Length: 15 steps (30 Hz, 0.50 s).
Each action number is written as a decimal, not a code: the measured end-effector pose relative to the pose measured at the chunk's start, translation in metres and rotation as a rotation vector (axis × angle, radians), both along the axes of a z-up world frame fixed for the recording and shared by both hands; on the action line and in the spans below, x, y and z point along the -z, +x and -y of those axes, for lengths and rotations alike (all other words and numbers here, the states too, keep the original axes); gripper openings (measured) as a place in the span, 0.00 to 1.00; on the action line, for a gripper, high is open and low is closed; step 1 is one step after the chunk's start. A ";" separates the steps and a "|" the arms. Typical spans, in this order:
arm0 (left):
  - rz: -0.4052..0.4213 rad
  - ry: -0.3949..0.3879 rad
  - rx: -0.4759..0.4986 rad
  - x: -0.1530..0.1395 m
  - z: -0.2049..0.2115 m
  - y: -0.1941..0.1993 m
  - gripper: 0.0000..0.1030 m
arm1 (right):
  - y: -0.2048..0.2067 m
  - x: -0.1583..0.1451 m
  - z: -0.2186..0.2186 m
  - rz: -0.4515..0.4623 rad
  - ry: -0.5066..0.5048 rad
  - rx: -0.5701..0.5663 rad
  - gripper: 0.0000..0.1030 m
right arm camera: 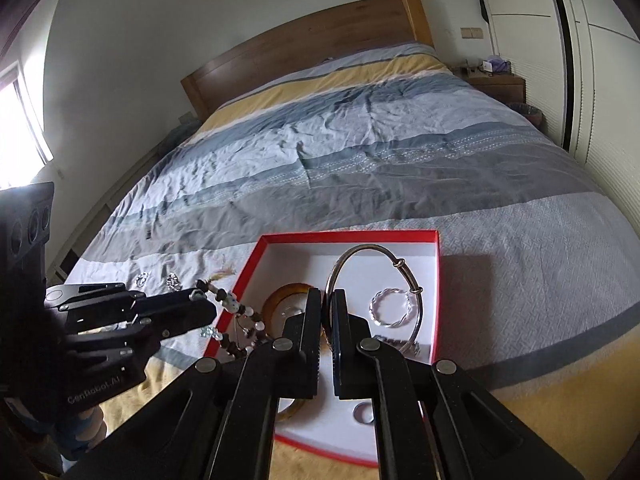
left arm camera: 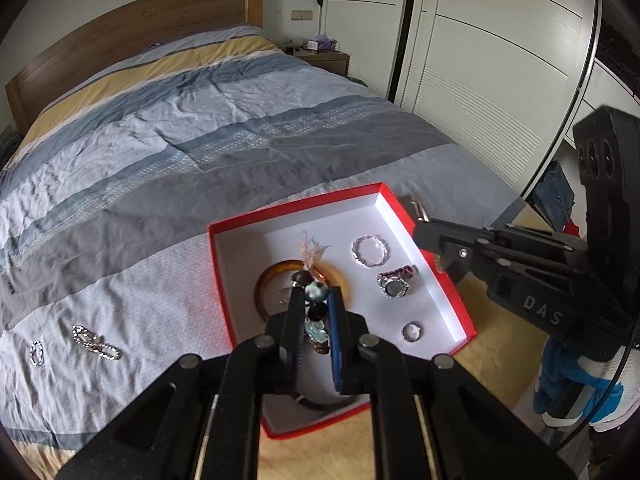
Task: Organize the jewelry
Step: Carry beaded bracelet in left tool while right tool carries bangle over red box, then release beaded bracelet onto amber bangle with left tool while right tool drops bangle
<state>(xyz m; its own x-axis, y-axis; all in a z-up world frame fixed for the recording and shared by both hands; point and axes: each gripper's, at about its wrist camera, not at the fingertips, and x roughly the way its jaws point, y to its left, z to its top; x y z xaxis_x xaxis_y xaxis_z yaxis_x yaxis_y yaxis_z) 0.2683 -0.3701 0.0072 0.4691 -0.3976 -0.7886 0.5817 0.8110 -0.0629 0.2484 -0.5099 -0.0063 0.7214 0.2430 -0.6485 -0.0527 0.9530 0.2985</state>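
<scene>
A red box (left arm camera: 448,280) with a white inside lies near the foot of the bed (left arm camera: 200,128), on a wrinkled quilt banded in grey, blue and yellow. At twelve o'clock stands the wooden headboard (right arm camera: 304,44); at one to three o'clock in the left view run white slatted wardrobe doors (left arm camera: 480,80), with a small nightstand (left arm camera: 324,58) at the far corner. In the box lie an amber bangle (left arm camera: 264,280), smooth and glossy, a twisted silver ring-shaped bracelet (left arm camera: 370,251) at one o'clock of it, a sparkly watch (left arm camera: 394,284) at three o'clock, and a small plain ring (left arm camera: 412,331) near the box's five o'clock corner. Two stone-set chain pieces (left arm camera: 94,342) and a small oval link (left arm camera: 37,353) lie on the quilt at nine o'clock of the box, well apart from it. The left gripper (left arm camera: 314,300) hangs over the box's near half, its fingers pinching a string of mixed beads (left arm camera: 316,292), round and dark or pale, topped by a pale frayed tassel (left arm camera: 312,250); the strand and fingers hide part of the bangle. In the right view the same strand dangles over the box's nine o'clock edge. The right gripper (right arm camera: 327,308) is pressed together on a thin bronze-toned bangle (right arm camera: 360,252) with small sliding knots, held up over the box so its hoop frames the twisted bracelet (right arm camera: 392,307) beneath.
</scene>
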 end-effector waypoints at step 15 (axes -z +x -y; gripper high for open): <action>-0.075 0.097 -0.075 0.078 -0.014 0.034 0.10 | 0.054 0.053 -0.011 -0.114 -0.116 -0.062 0.05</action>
<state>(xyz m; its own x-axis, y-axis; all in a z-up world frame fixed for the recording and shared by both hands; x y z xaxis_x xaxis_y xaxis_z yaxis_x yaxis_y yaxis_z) 0.3022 -0.3561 -0.0712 0.4327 -0.2837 -0.8557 0.5160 0.8563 -0.0230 0.3019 -0.4988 -0.0592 0.6275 0.2036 -0.7515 -0.0850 0.9774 0.1938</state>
